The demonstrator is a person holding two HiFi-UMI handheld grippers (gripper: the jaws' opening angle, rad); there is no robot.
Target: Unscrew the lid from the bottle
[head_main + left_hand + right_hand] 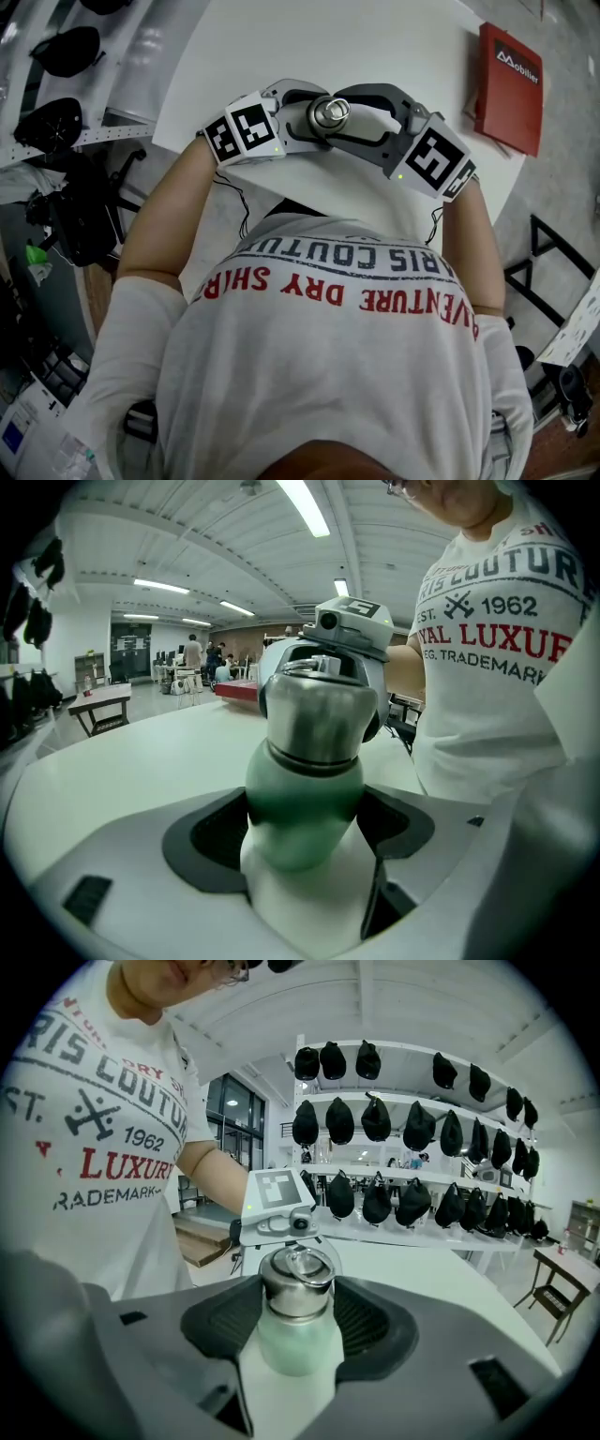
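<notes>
A bottle with a pale green shoulder and a steel lid stands upright on the white table, between both grippers. My left gripper comes in from the left, and its dark pads press on the green shoulder just below the lid. From the right, my right gripper reaches the top of the bottle. Its ribbed pads sit against both sides of the steel lid, above the green body. The lid's ring handle lies flat on top.
The person's torso is close to the table's near edge. A red box lies beyond the table's right edge. Shelves of black caps stand to the left of the table. A small table with dark legs stands further off.
</notes>
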